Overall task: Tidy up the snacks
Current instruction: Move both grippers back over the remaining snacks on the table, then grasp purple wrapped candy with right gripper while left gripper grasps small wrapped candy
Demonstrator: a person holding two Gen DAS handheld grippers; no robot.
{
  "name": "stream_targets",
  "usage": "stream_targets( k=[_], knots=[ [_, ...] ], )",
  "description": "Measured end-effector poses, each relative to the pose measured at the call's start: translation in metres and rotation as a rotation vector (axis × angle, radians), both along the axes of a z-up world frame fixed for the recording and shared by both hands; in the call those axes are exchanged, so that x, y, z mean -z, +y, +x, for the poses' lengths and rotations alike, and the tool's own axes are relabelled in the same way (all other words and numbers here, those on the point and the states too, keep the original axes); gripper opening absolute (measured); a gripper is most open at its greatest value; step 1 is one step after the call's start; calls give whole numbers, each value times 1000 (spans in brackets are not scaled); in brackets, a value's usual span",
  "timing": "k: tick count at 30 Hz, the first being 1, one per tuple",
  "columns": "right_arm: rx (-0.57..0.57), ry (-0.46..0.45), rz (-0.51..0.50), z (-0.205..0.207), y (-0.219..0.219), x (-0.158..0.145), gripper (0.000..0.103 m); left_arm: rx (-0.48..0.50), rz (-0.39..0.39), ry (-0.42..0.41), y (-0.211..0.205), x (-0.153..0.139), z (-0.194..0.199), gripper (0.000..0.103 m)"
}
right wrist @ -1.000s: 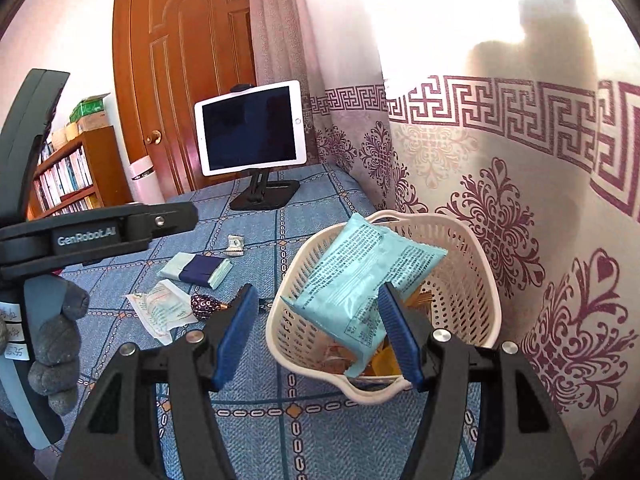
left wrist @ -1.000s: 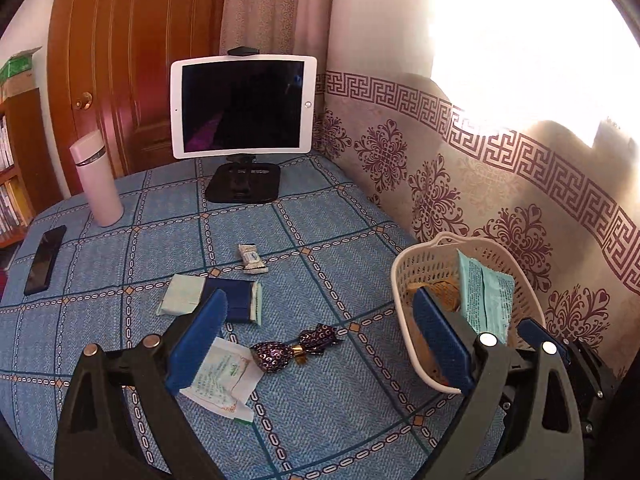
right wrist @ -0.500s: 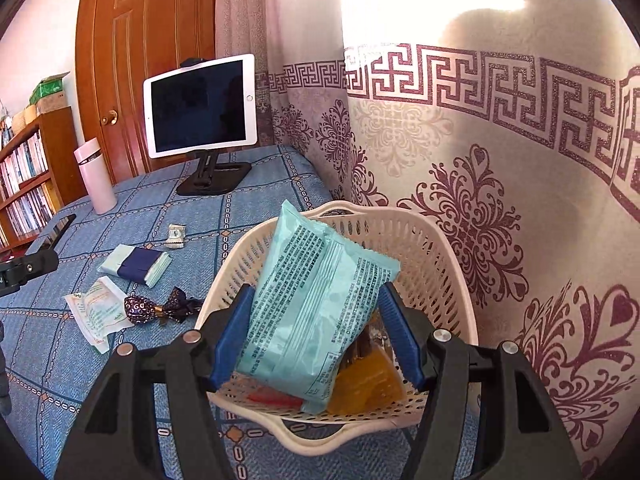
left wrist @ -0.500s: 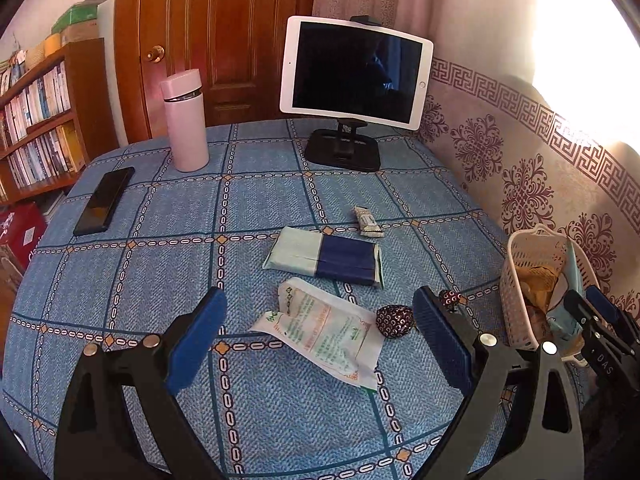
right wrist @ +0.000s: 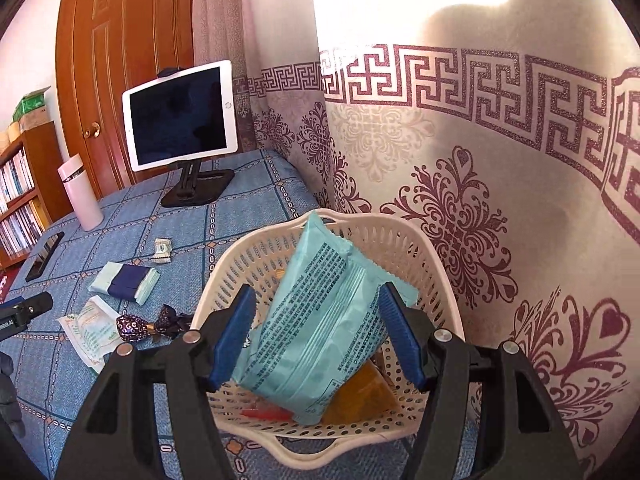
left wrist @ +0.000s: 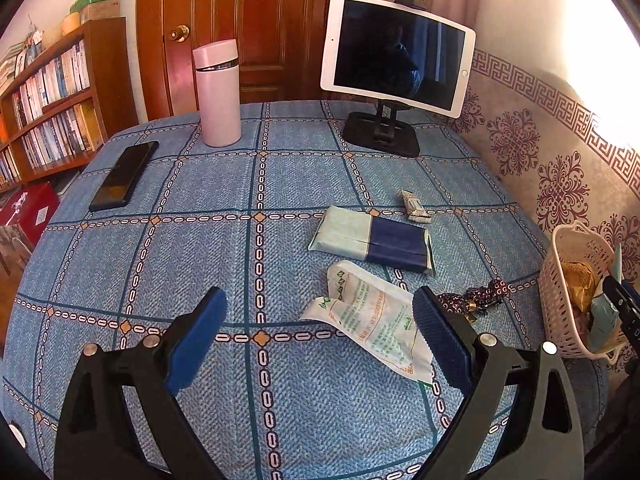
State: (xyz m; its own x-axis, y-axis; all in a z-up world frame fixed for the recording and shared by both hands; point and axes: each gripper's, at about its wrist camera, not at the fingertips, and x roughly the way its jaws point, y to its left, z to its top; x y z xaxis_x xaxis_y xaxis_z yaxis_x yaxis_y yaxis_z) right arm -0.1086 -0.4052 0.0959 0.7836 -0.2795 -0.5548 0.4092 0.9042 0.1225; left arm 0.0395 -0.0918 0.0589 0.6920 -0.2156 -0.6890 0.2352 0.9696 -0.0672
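While the right hand-held gripper [right wrist: 316, 336] is positioned over the basket [right wrist: 360, 436], its jaws stand on either side of a teal packet [right wrist: 320, 320]; the packet leans upright inside the basket, and whether the pads press it or merely flank it cannot be told. Beneath the packet lie an orange wrapper [right wrist: 360, 396] and a red item [right wrist: 266, 414]. The basket stands at the edge of the surface [right wrist: 248, 208], just beside the patterned curtain [right wrist: 480, 200].

The left hand-held gripper [left wrist: 320, 336] is spread wide and holds nothing, poised above the blue checked surface [left wrist: 200, 240]. A white-and-green pouch [left wrist: 372, 324] lies partly between its pads, with its right edge behind the right pad. Beyond it rests a pale green and navy pack [left wrist: 372, 240], and farther still a small wrapped bar [left wrist: 416, 206]. A dark bow-shaped candy [left wrist: 476, 298] lies between the pouch and the basket [left wrist: 568, 304], which appears at the right margin of this view.

At the far side of the surface stand a tablet [left wrist: 396, 54] on a black stand, a pink flask [left wrist: 218, 94] and a phone [left wrist: 124, 176] lying flat. A bookshelf [left wrist: 44, 100] and a wooden door [left wrist: 256, 28] are behind.
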Motion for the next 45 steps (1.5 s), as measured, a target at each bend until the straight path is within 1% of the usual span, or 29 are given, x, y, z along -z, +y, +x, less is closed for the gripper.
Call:
stream_targets(
  k=[3,7,9,11,16,20,23,25,29,36,43,45],
  knots=[
    [1,-49,-4,-8,6,-11,64,-5,-2,0,3,2,2,95],
    [-28,-113,-12,-16,21,-27,64,-7,-5,8,4,6,4,95],
    [-70,-137,6,-18,32,-31,64,-8,-4,15,4,9,5,95],
    [-123,-143,13,-15,48,-32,64,-11,-4,17,4,10,6,95],
    [-305,-96,14,1,99,-21,64,-28,-13,3,12,9,2,95],
    [-436,-28,30,17,138,-5,64,-65,28,-27,22,7,-3,95],
    [-494,44,75,28,158,12,63,-84,41,-38,33,5,-6,95],
    [-509,84,110,35,164,22,63,-96,43,-46,40,2,-7,95],
    [-505,121,157,39,164,32,63,-119,30,-43,56,2,-4,95],
    [-472,183,249,62,152,44,63,-115,18,-21,64,9,3,95],
    [-432,232,390,98,130,62,63,-120,11,-8,72,13,9,95],
    [-414,239,412,107,124,66,63,-125,11,-3,75,15,12,95]
  ],
)
